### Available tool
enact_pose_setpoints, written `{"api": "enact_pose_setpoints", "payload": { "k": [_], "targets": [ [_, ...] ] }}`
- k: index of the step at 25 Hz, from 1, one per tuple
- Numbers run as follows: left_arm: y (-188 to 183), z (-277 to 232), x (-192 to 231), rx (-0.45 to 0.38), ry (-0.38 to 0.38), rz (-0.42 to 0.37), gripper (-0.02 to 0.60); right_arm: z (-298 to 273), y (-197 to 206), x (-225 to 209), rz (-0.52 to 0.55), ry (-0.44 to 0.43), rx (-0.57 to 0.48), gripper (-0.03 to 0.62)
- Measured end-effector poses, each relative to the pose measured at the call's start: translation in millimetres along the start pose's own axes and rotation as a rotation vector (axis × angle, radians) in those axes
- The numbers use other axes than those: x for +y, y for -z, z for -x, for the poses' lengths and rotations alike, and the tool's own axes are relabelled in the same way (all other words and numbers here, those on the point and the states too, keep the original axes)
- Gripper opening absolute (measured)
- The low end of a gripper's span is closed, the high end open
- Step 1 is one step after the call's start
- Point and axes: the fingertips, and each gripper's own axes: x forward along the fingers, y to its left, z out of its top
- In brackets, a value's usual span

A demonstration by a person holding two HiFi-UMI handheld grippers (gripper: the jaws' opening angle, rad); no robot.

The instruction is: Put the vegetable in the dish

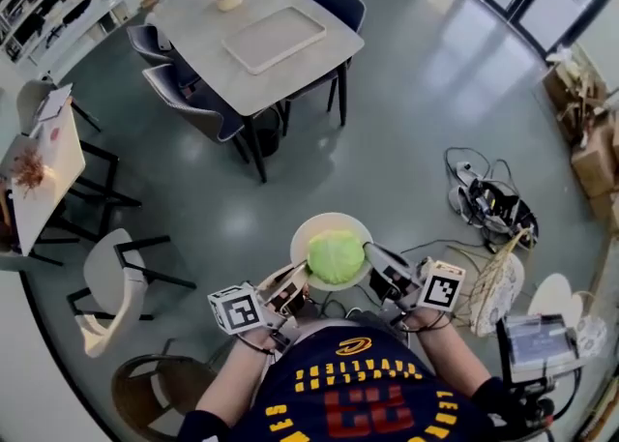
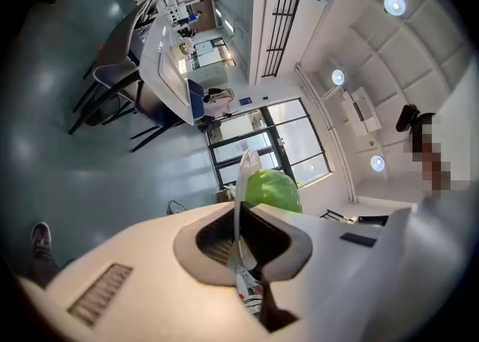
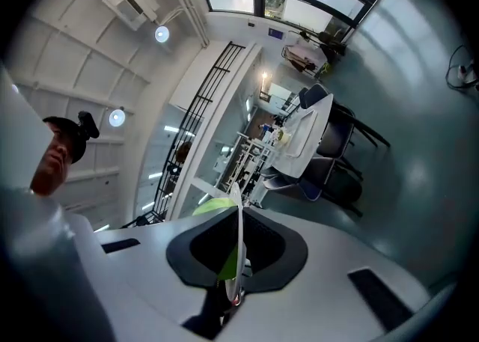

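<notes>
Fingers [image 2: 199, 248] of left gripper [image 1: 294, 286] and right gripper [image 1: 378, 272] pinch dish [image 1: 329, 222] rim, vegetable [image 1: 336, 256] between.

Readable text: none confirmed.
Dark navy jersey [image 1: 353, 401]: yellow lettering and red numerals, upside down, too blurred to read. Left white cube [image 1: 237, 309], right white cube [image 1: 442, 286]: black square code patterns.

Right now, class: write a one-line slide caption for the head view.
The left gripper and right gripper hold a dish with a green vegetable above the floor.
</notes>
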Motion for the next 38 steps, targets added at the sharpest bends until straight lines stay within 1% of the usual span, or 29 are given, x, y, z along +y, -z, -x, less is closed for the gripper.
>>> {"api": "enact_pose_setpoints", "payload": {
  "k": [3, 6, 9, 14, 15, 17, 21, 26, 29, 31, 33, 38],
  "targets": [
    [-29.0, 3.2, 6.8, 0.029, 0.005, -0.013, 0.011, -27.0, -6.7, 1.8, -0.001, 0.012, -0.017, 0.017],
    [-53.1, 10.1, 19.7, 0.041, 0.005, -0.005, 0.011, -53.9, -7.5, 4.1, 0.004, 0.024, -0.017, 0.017],
    [-69.5, 14.9, 28.0, 0.033, 0.018, 0.019, 0.011, -72.9, -7.2, 3.9, 0.002, 0.041, -0.008, 0.017],
    [-86.7, 9.5, 31.2, 0.003, 0.066, 0.052, 0.011, -94.4, -18.9, 2.6, 0.036, 0.043, 0.016, 0.017],
    [-90.3, 7.9, 33.6, -0.001, 0.067, 0.06, 0.011, -98.8, -21.3, 0.4, 0.037, 0.043, 0.019, 0.017],
    [-97.7, 4.5, 40.3, 0.0, 0.048, 0.067, 0.011, -106.7, -26.1, -6.1, 0.028, 0.041, 0.023, 0.017],
    [-118.0, -11.3, 49.5, 0.01, 0.006, 0.037, 0.011, -120.2, -41.7, -28.4, -0.018, 0.026, 0.021, 0.017],
    [-143.1, -56.6, 57.6, 0.007, -0.053, 0.025, 0.011, -131.6, -84.8, -64.2, -0.064, 0.001, 0.02, 0.017],
    [-158.9, -98.5, 56.9, 0.011, -0.064, 0.008, 0.011, -132.2, -122.2, -88.8, -0.082, -0.013, 0.012, 0.017],
    [-169.4, -128.4, 56.2, 0.012, -0.079, 0.01, 0.011, -133.6, -150.8, -102.0, -0.093, -0.027, 0.009, 0.017],
    [-176.3, -157.6, 54.2, 0.013, -0.097, 0.015, 0.011, -130.2, -178.5, -117.0, -0.093, -0.02, 0.02, 0.017],
    [-191.4, -224.4, 43.0, -0.004, -0.095, 0.018, 0.011, -124.7, -243.0, -143.0, -0.089, -0.041, 0.04, 0.017]
  ]
}}
